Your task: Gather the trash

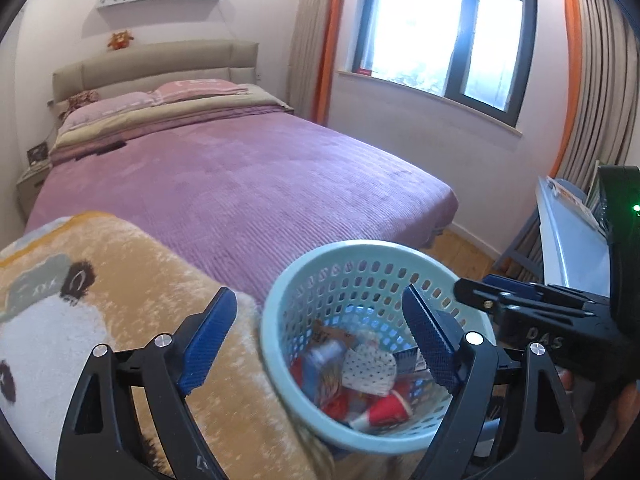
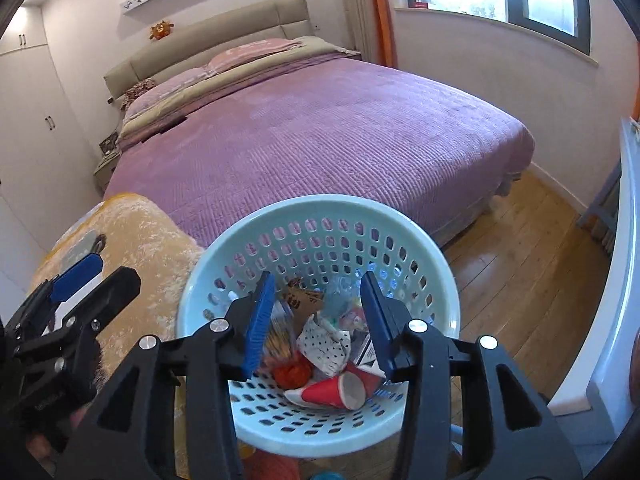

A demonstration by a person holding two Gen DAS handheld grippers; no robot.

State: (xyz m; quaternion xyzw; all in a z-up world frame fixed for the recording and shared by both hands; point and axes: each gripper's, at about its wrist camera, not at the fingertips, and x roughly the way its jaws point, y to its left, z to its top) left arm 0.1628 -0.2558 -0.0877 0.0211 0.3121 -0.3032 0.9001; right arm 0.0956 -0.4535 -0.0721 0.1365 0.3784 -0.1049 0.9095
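Sitting upright beside the fuzzy blanket (image 2: 132, 240), one pale-green basket (image 2: 320, 216) opens upward, holding a red paper cup (image 2: 332, 392) lying on its side, mouth facing right, among wrappers too jumbled to count. Both the left gripper (image 1: 320, 340) and right gripper (image 2: 316, 316) gape wide, empty.

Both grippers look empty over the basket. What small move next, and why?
Probably lift the right gripper up out of the teal basket and turn to look for more trash. Both it and the left gripper are open and hold nothing, and the red paper cup already lies inside.
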